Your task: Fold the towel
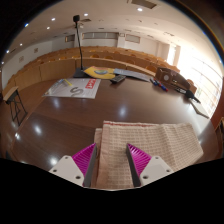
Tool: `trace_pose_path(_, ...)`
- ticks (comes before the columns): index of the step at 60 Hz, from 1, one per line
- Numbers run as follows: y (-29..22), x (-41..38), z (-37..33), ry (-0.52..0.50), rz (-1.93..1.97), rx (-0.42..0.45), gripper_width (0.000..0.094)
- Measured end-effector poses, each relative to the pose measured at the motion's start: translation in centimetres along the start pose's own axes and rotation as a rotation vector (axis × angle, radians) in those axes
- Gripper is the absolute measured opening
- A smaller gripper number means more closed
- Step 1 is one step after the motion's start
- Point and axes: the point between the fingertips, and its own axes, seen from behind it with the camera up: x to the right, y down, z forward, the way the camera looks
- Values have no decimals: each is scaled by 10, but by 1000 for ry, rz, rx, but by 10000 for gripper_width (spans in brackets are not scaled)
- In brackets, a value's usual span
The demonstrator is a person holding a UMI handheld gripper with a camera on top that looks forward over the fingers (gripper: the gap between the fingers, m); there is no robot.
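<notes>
My tongs [110, 160] sit at the bottom middle of the frame, and they are spread apart, not squeezing anything. Each finger has a pink pad [84, 157] on its inside face. The towel [150, 142] lies flat on the dark brown tabletop [60, 120], right under and just ahead of my tongs. It is light tan with thin lines making little squares. A strip of the towel shows in the gap between the two fingers, and most of it spreads out to the lower right of the frame. I cannot tell if the finger tips touch the cloth.

Far across the tabletop, in the upper left, lies a white sheet with red on it [72, 88]. Near the upper middle is a yellow and blue thing [98, 72]. Toward the upper right is a dark brown thing [172, 80], too small for me to make out. A black stand [77, 40] rises behind them.
</notes>
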Motion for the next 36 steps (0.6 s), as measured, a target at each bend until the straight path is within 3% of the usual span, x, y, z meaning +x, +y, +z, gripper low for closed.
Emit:
trace_pose_path(3, 1, -2, 0, -10, -18, -5, 449)
trace_pose_path(8, -4, 9, 3, 29, -55, 1, 90)
trace_pose_path(20, -5, 2, 3, -5, -78, -5, 46)
trace_pose_path(30, -24, -48, -33, -237, 72, 10, 45)
trace_pose_path(36, -63, -65, -74, -387, 148, 76, 46)
